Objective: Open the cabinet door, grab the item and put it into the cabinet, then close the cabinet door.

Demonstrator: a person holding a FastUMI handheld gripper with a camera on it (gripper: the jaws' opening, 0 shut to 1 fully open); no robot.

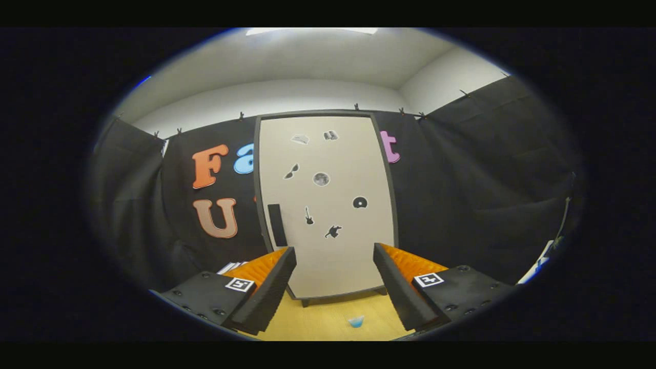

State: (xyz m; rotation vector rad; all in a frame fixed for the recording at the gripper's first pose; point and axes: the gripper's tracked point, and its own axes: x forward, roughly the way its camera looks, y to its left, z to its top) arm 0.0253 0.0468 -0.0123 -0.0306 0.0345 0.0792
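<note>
A tall cabinet (328, 205) with a pale door in a dark frame stands upright beyond my fingers, and its door is closed. A dark vertical handle (277, 225) sits near the door's lower left edge, and small stickers dot the door. A small light-blue item (356, 321) lies on the wooden table (328, 320) in front of the cabinet, between my fingers and nearer to me. My gripper (334, 256) is open, its fingers spread wide with nothing between them, and it hangs well short of the door.
Black cloth walls close in the booth behind and beside the cabinet. Some white papers (231, 267) lie to the left behind the left finger. A white object (535, 269) shows at the far right edge.
</note>
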